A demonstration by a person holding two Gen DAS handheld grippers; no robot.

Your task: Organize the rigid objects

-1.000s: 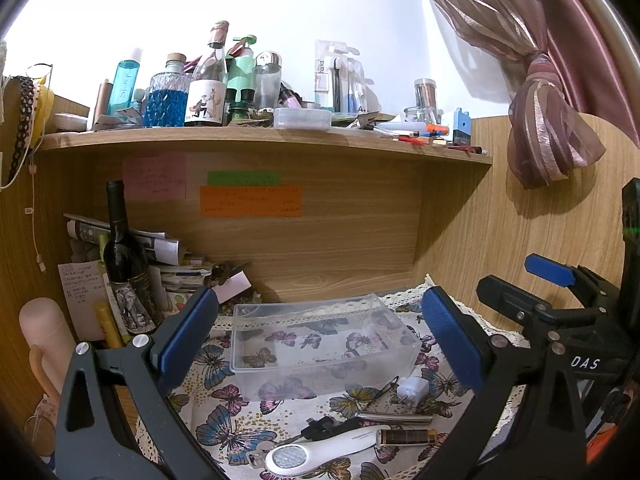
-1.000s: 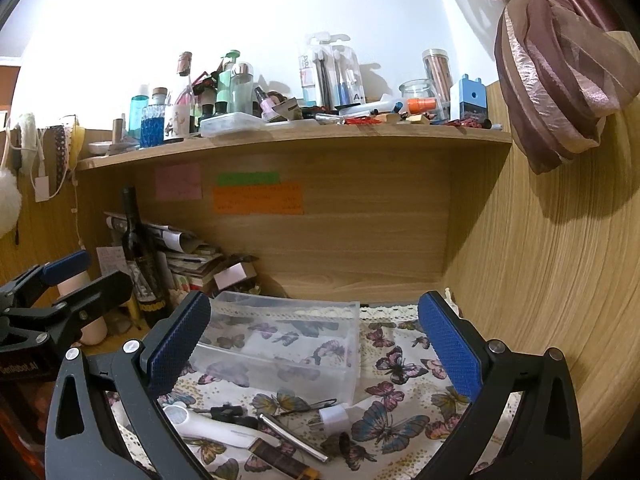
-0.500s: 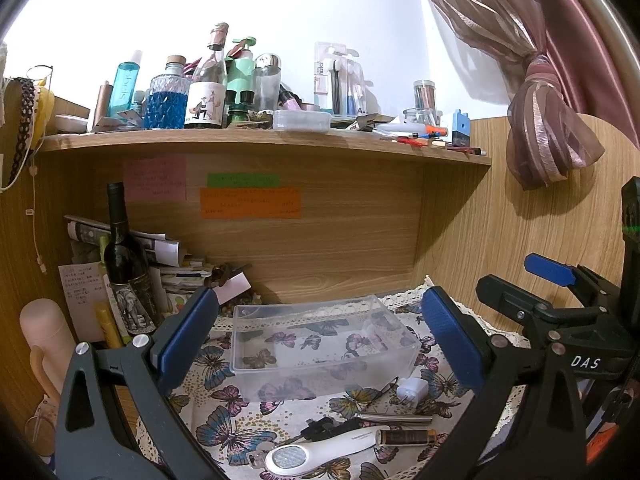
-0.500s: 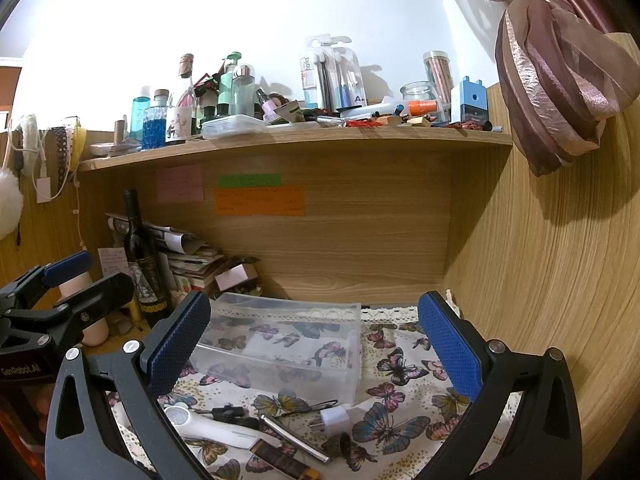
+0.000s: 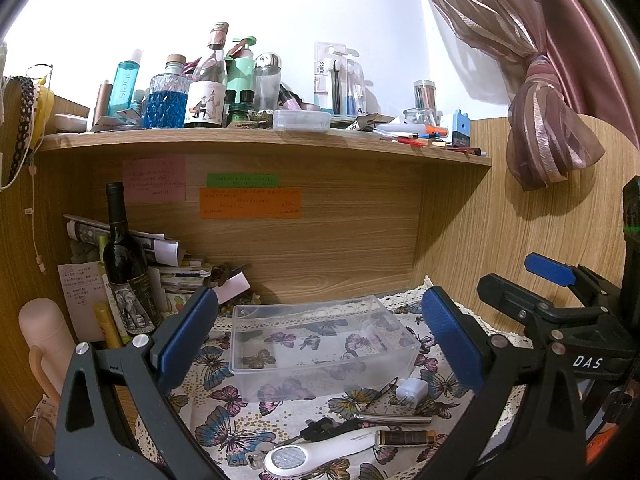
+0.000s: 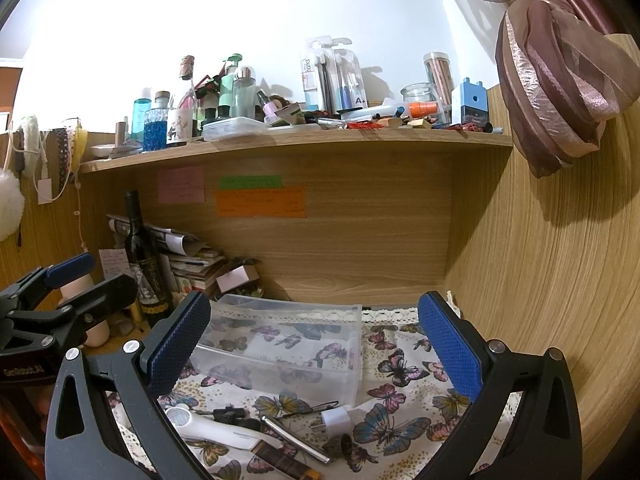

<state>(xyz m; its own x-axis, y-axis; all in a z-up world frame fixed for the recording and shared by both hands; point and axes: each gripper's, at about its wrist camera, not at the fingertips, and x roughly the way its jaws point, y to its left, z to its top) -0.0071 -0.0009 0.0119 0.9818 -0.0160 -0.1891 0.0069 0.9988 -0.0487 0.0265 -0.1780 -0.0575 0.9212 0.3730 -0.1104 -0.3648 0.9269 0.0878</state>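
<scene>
A clear plastic box point(image 5: 320, 348) stands empty on the butterfly cloth point(image 5: 224, 436), under the shelf. It also shows in the right wrist view point(image 6: 280, 344). In front of it lie a white handheld device point(image 5: 324, 450), a white plug adapter point(image 5: 412, 390), a metal pen point(image 5: 394, 419), a brown cylinder point(image 5: 404, 438) and a black key-like item point(image 5: 324, 428). My left gripper point(image 5: 320, 340) is open and empty, above and before the box. My right gripper point(image 6: 316, 344) is open and empty, also facing the box. The adapter point(image 6: 334, 418) and white device point(image 6: 216, 428) show in the right wrist view.
A dark wine bottle point(image 5: 126, 264) and stacked papers point(image 5: 176, 268) stand at the back left. A pink flask point(image 5: 42, 336) is at far left. The shelf above point(image 5: 260, 140) is crowded with bottles and stationery. A wooden wall point(image 6: 552, 280) closes the right side. A curtain point(image 5: 544, 132) hangs there.
Both views have barely shifted; the right gripper has drifted slightly. Nothing was taken hold of or let go.
</scene>
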